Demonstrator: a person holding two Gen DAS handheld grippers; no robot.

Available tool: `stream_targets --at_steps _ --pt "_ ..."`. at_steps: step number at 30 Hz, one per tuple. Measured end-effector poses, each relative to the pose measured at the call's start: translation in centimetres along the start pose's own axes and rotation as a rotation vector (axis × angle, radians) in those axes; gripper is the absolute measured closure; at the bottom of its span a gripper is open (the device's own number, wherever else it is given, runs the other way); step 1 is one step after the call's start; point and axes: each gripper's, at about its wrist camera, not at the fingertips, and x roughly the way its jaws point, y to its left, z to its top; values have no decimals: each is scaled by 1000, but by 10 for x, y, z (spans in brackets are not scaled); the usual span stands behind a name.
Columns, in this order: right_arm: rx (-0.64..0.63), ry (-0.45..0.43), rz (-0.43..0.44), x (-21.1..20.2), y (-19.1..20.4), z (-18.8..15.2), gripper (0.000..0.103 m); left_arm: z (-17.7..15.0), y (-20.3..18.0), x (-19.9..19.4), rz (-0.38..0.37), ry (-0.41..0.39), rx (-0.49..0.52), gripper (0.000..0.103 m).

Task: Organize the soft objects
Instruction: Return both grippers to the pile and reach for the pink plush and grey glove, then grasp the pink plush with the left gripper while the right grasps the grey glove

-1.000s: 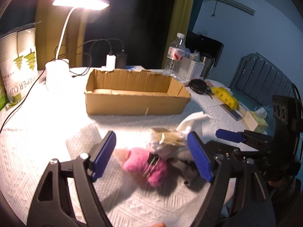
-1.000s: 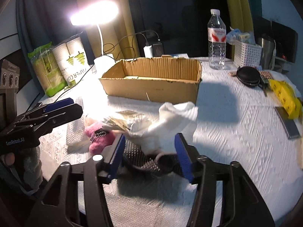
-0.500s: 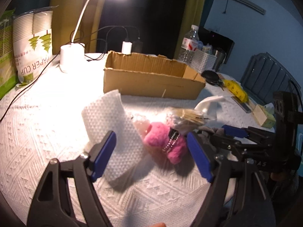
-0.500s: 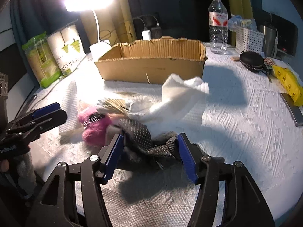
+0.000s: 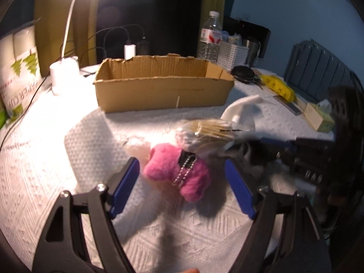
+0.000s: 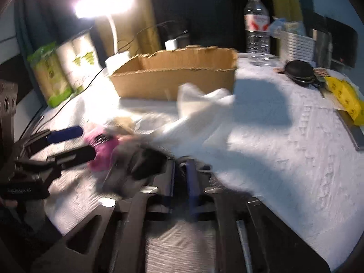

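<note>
A pink plush toy (image 5: 179, 170) with a bead chain lies on the white tablecloth between the open blue pads of my left gripper (image 5: 182, 184). It also shows in the right wrist view (image 6: 102, 147). My right gripper (image 6: 180, 177) is shut on a dark grey patterned cloth (image 6: 141, 161), seen blurred; the cloth also shows in the left wrist view (image 5: 245, 154). A white cloth (image 6: 204, 111) and a clear packet of sticks (image 5: 209, 129) lie behind the toy. An open cardboard box (image 5: 163, 84) stands further back.
A lit desk lamp (image 5: 66, 72), paper-cup sleeves (image 5: 18, 79), a water bottle (image 5: 209, 38), a white basket (image 5: 232, 54), a black pouch (image 5: 243, 74) and yellow packets (image 5: 277, 88) ring the table. A white foam sheet (image 5: 91, 143) lies left of the toy.
My right gripper has closed on the dark cloth and moved in a blur. My left gripper has moved closer around the pink toy, still open.
</note>
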Motion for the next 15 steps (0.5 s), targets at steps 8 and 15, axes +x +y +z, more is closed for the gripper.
stream_targets --at_steps 8,15 --pt "21 -31 19 -7 -15 -1 93 4 -16 26 48 59 116 24" --pt "56 -77 3 -24 -37 3 93 8 -19 46 59 142 126 24"
